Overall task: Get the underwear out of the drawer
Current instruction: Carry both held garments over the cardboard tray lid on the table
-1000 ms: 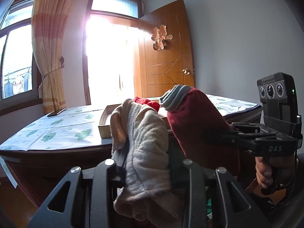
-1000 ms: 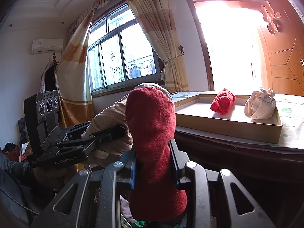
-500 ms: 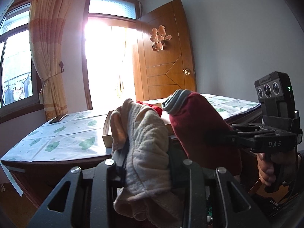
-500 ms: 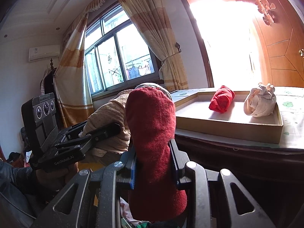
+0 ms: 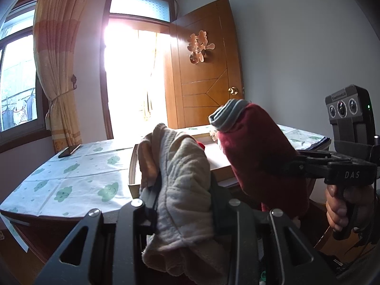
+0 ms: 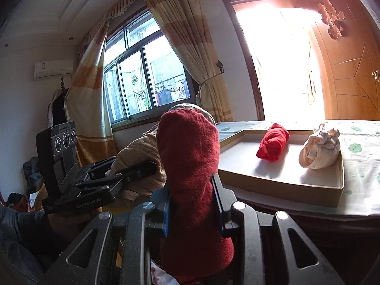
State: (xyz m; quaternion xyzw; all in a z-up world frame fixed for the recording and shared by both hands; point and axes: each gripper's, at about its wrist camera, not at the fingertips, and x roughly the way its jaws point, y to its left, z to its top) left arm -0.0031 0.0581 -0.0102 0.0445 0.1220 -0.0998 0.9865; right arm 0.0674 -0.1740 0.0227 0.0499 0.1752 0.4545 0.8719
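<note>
My left gripper (image 5: 184, 197) is shut on a cream rolled underwear (image 5: 182, 185), held up in front of the table. My right gripper (image 6: 192, 190) is shut on a dark red rolled underwear (image 6: 190, 166) with a grey striped band; the left wrist view shows it to the right as the dark red roll (image 5: 258, 156). In the right wrist view the left gripper's body (image 6: 78, 178) holds the cream roll (image 6: 140, 156) at the left. A shallow cardboard tray (image 6: 285, 185) on the table holds a bright red roll (image 6: 273, 144) and a cream roll (image 6: 318, 149). The drawer is out of view.
The table (image 5: 71, 178) has a white cloth with green prints and a dark phone (image 5: 68, 151) near its far left edge. A wooden door (image 5: 204, 71) stands open behind. Curtains (image 6: 190, 47) and a window lie beyond. A person's hand (image 5: 339, 209) grips the right handle.
Both grippers have risen with their rolls still clamped; the table top and tray now sit lower in each view and show more of their surface.
</note>
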